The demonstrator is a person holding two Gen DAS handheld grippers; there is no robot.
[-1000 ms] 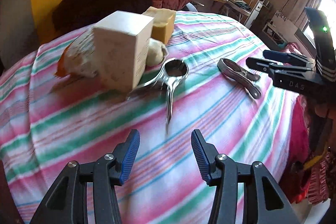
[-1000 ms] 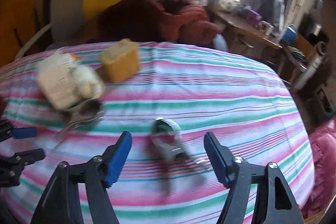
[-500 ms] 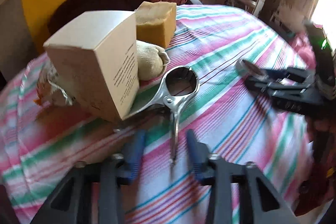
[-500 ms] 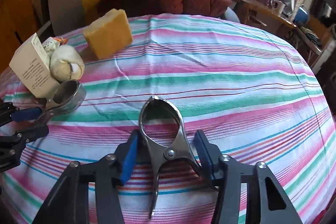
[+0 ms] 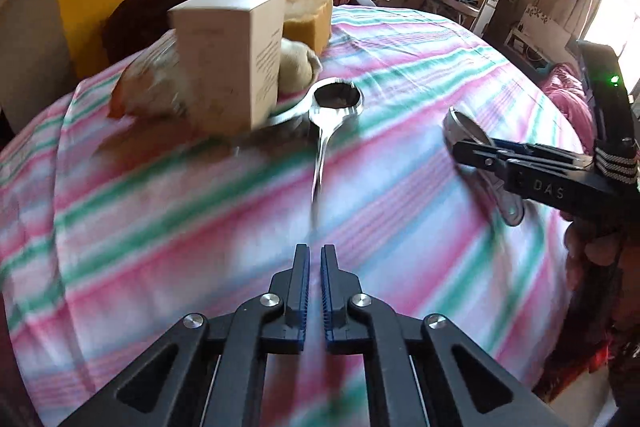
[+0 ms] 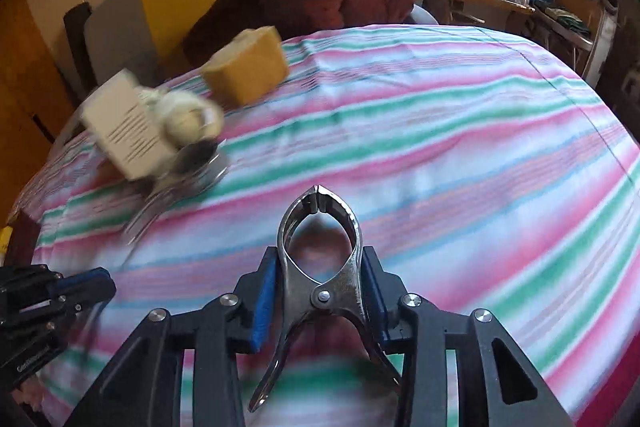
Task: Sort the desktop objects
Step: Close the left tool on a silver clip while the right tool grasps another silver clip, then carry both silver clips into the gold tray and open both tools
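Surface: striped pink, green and white tablecloth over a round table, cluttered room behind.
Left gripper: blue pads drawn together, only a sliver between, nothing visibly gripped; the handle tip of a steel clamp lies just ahead at 12 o'clock.
Right gripper: jaws closing, blue pads pressing both sides of a second metal clamp at its pivot, nose pointing to 12 o'clock.
Cluster, 10 o'clock in right view: white box, cream pouch, yellow sponge block, crinkled packet, motion-blurred.
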